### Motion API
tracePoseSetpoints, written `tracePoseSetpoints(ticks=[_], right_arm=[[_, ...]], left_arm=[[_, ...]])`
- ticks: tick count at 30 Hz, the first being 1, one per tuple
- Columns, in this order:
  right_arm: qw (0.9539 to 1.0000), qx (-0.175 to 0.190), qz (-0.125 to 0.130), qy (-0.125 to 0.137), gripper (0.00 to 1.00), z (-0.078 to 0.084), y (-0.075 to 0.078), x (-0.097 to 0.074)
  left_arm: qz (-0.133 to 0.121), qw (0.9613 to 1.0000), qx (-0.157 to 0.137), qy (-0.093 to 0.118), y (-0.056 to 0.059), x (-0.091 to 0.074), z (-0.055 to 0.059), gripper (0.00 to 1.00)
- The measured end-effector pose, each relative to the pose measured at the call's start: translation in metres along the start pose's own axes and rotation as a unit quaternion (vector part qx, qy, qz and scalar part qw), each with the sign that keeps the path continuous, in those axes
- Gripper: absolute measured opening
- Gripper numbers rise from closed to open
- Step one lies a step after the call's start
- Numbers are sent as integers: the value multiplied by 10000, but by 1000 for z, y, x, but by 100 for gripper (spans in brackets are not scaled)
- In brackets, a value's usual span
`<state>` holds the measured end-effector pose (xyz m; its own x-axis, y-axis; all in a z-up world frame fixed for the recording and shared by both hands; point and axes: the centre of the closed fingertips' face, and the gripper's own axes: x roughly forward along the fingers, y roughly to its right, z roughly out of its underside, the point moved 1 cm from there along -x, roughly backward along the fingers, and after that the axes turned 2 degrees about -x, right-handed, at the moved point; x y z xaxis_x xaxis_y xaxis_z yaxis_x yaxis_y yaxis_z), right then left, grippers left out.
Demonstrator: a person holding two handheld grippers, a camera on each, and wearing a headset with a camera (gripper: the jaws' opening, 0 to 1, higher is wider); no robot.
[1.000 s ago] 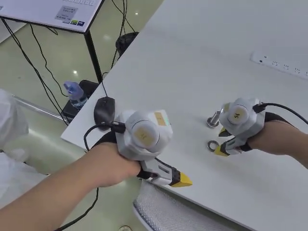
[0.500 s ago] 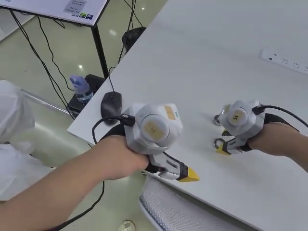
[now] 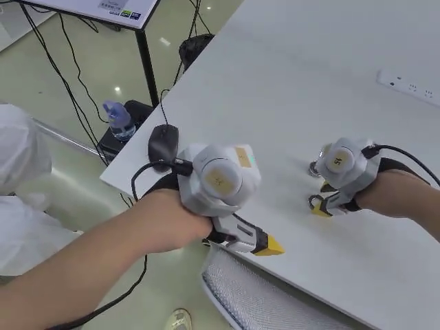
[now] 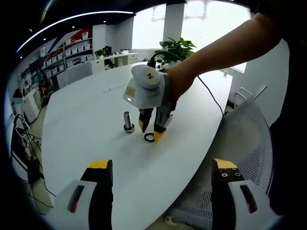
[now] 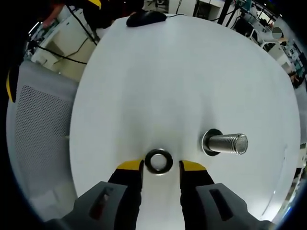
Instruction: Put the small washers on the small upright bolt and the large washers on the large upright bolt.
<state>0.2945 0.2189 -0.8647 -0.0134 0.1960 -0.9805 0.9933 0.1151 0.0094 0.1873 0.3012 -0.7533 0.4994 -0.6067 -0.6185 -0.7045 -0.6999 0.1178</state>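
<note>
WASHER IN THE JAWS' REACH: A broad white desk [image 3: 289, 82] carries the work, its near edge standing over a grey mesh chair back [image 3: 254, 295]. The left gripper [image 4: 162, 165], held at that near edge, has its yellow-tipped jaws spread wide with nothing between them. To the right, the right gripper [image 5: 160, 168] points down at the desk. Its jaws are parted to roughly a washer's width and stand either side of a dark steel ring washer [image 5: 149, 162] lying flat; no squeeze is visible. Just beyond, on the far side, stands a threaded steel upright bolt [image 5: 225, 143] with a dark ring round its foot. The step in hand looks like picking up this washer. The jaws would next have to close on its rim, lift it level and drop it over the bolt. Whether the two match in size, the pictures do not settle.
</note>
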Motion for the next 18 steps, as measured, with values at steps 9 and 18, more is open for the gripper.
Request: tracePoseSetpoints(ticks=[9,18], right_arm=[[9999,-34,-5,-109,24,0,-1,2],[9997,-114,14,-234,21,-1,-3,0]], left_arm=[[-10,10000,-42,-9,0,-2,5,83],[-20,10000,-39,-17,0,-4,4,82]])
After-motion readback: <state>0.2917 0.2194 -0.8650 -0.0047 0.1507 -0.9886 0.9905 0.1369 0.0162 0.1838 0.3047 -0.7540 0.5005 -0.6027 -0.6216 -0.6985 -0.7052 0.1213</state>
